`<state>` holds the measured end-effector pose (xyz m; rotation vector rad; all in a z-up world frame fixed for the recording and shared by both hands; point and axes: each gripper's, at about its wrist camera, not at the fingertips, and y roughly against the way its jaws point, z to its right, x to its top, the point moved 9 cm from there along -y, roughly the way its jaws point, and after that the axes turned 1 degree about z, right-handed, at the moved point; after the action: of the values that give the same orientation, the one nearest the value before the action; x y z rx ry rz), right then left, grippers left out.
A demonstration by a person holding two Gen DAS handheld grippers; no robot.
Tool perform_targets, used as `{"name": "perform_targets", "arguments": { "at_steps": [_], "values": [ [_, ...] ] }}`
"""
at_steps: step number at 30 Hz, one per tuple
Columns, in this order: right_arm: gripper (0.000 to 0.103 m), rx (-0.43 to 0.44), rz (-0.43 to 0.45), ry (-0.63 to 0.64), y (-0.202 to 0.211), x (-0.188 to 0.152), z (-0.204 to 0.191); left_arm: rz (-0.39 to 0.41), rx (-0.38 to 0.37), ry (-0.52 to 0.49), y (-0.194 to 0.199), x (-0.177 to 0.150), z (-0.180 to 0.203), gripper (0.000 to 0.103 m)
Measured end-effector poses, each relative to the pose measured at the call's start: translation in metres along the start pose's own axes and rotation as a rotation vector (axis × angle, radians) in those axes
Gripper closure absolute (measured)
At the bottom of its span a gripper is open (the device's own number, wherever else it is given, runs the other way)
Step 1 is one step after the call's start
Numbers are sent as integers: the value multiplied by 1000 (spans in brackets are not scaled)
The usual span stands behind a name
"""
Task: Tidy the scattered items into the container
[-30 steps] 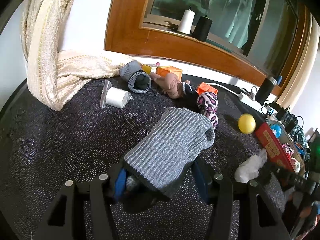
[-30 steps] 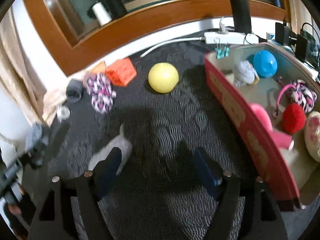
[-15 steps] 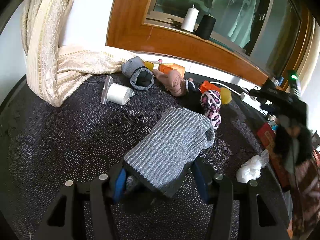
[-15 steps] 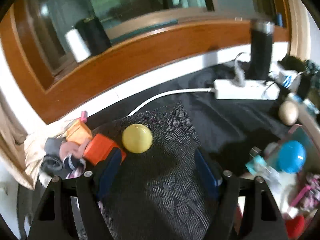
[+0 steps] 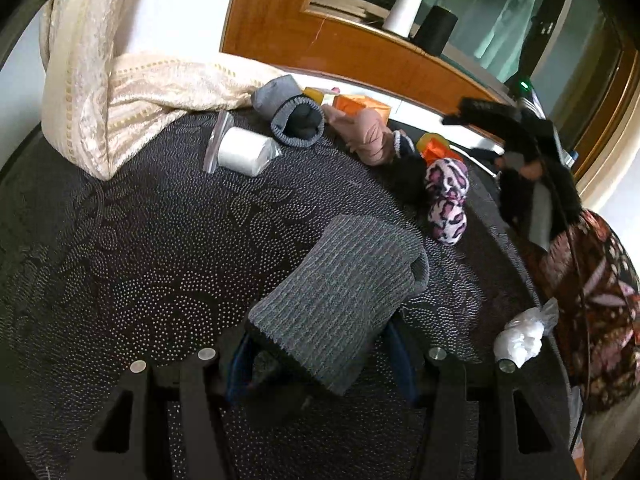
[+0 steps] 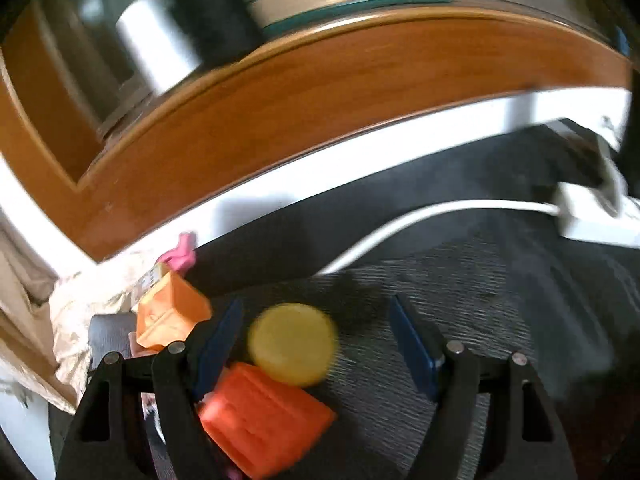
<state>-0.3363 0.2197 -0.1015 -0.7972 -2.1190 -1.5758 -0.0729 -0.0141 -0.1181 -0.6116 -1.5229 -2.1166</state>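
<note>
In the left wrist view my left gripper (image 5: pixel 318 360) is shut on the near end of a grey ribbed knit sock (image 5: pixel 340 292), which stretches forward over the dark patterned tablecloth (image 5: pixel 140 280). In the right wrist view my right gripper (image 6: pixel 316 346) stands open over a blurred yellow ball (image 6: pixel 292 344). The ball sits between the fingers, close to the left pad (image 6: pixel 216 344), and neither pad presses on it. An orange-red block (image 6: pixel 264 412) lies just in front of the ball and a paler orange block (image 6: pixel 172 312) to its left. The container is out of view.
A rolled grey sock (image 5: pixel 296 120), bagged white roll (image 5: pixel 240 152), doll (image 5: pixel 368 140), leopard-print plush (image 5: pixel 446 196) and crumpled white plastic (image 5: pixel 520 336) lie around. A person's patterned sleeve (image 5: pixel 592 300) fills the right. Curtain (image 5: pixel 120 100) drapes far left. Power strip (image 6: pixel 592 216) and cable (image 6: pixel 400 232) lie at the back.
My right gripper has swept left from beside the red box to the yellow ball and orange blocks. Its arm has come into the left wrist view. The left gripper sank slightly, still holding the sock.
</note>
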Motion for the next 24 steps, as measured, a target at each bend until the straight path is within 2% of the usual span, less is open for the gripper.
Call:
{"name": "perform_targets", "arguments": {
  "at_steps": [2,3,5,8,10,19,24],
  "values": [
    [27,-18,-63,42,-20,-10,-12,-6,1,3,-2,-1,-2,45],
    [38,-36,-83,48,-25,-16,-13,-9,1,6,-3,-2,-3,45],
    [39,-58,-97,44,-29,-23,-13,-13,-2,11,-5,-4,-4,45],
    [43,-31,-100,0,-18,-25,-6,-13,-4,11,-5,-5,-4,45],
    [48,-28,-80,-14,-4,-23,-2,-10,-5,10,-4,-5,-3,45],
    [49,40,3,-100,77,-28,24,32,-21,1,12,1,4,45],
    [49,63,78,-122,133,-40,34,59,-26,-11,19,3,8,45]
  ]
}}
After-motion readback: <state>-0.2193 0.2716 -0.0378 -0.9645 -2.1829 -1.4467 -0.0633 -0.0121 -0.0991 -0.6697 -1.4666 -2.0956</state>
